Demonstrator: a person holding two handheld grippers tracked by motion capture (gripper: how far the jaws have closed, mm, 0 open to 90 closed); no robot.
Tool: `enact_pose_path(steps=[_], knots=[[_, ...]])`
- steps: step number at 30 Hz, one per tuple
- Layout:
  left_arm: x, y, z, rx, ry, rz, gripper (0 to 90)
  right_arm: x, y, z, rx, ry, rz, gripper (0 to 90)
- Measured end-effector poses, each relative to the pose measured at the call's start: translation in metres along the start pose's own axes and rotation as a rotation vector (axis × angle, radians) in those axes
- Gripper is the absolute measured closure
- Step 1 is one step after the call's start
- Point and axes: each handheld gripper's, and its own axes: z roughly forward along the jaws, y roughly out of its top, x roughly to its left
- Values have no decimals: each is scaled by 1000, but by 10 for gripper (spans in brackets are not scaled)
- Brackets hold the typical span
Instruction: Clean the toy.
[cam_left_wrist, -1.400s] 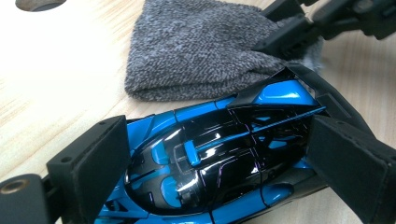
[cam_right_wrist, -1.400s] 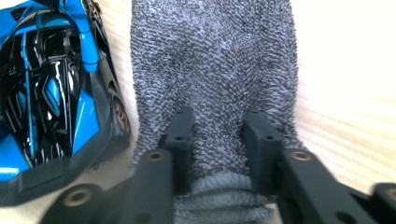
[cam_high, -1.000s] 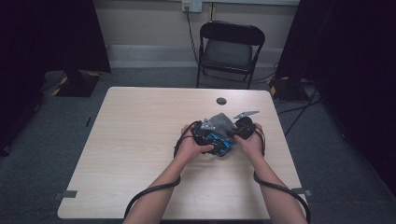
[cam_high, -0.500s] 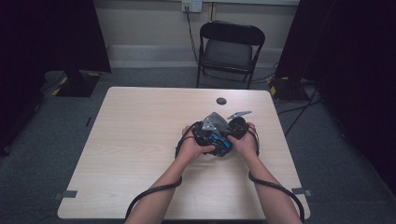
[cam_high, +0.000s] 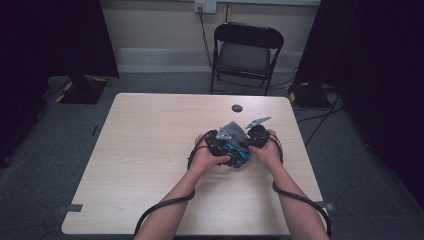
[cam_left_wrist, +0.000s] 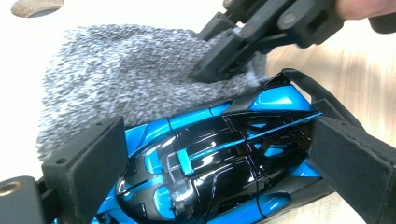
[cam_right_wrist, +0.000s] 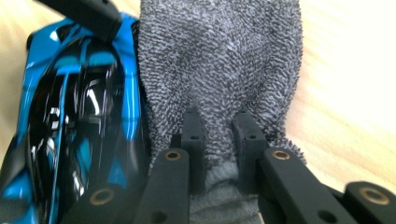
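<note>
A glossy blue and black toy car (cam_left_wrist: 219, 158) lies across the jaws of my left gripper (cam_left_wrist: 219, 163), whose pads press on its two sides. A grey knitted cloth (cam_right_wrist: 219, 56) rests on the table against the car. My right gripper (cam_right_wrist: 218, 130) is shut on a fold of that cloth, its jaws having just closed further. In the high view both hands meet right of the table's middle, around the car (cam_high: 234, 154) and the cloth (cam_high: 232, 132). The left gripper view shows the right gripper (cam_left_wrist: 224, 60) biting the cloth's edge from above.
The pale wooden table (cam_high: 150, 150) has a small round hole (cam_high: 237, 108) just beyond the hands. A black folding chair (cam_high: 247, 50) stands behind the far edge. Cables trail from both grippers along the forearms to the near edge.
The right gripper has edged slightly toward the left one. The left hand and the car have stayed in place.
</note>
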Motion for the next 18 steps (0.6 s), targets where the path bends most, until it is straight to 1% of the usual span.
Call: enact_pose_path(steps=[4, 9, 12, 18], knots=[[0, 0, 0, 4, 0, -1, 44, -5, -7, -7, 8, 24, -14, 779], [0, 1, 0, 6, 0, 1, 45, -10, -22, -19, 0, 37, -7, 779], [0, 1, 0, 6, 0, 1, 45, -11, -27, -22, -2, 49, -13, 778], [0, 1, 0, 8, -2, 4, 45, -9, -38, -32, -6, 58, -22, 778]])
